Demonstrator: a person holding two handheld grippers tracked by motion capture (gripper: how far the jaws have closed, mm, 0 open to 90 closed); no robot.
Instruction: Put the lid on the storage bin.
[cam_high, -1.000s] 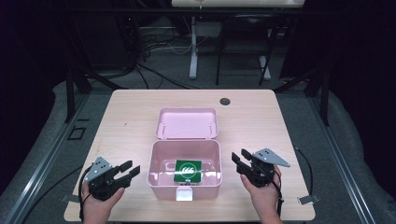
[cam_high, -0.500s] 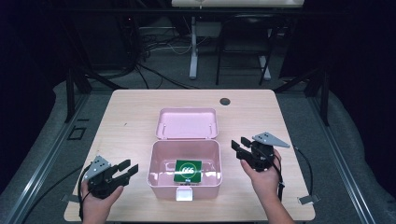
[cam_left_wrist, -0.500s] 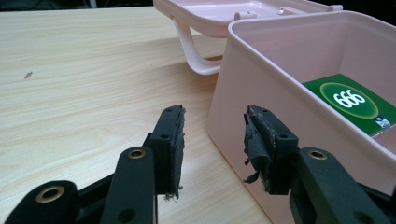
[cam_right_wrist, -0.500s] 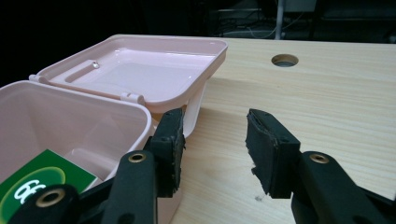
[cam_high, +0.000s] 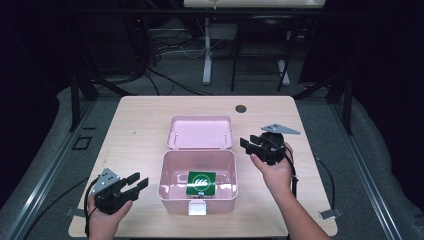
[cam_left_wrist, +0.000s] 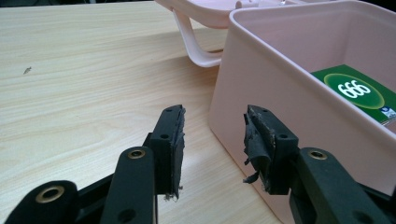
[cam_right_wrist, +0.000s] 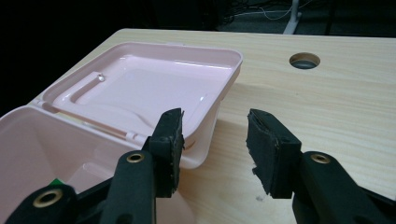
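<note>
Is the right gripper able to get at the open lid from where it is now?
Probably yes. The right gripper is open, just beside the lid, whose near corner lies bare on the table with nothing between.

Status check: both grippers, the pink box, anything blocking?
Left gripper open, empty, beside the pink box. Right gripper open, empty, near the lid. Box open, lid laid back, green card inside. Nothing in the way.

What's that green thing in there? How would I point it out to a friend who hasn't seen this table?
Start at the wooden table and find the open pink box near its front edge, its lid folded back flat behind it. On the box's floor lies a flat green card. It is the one green thing there, marked with white digits, 666, in an oval.
</note>
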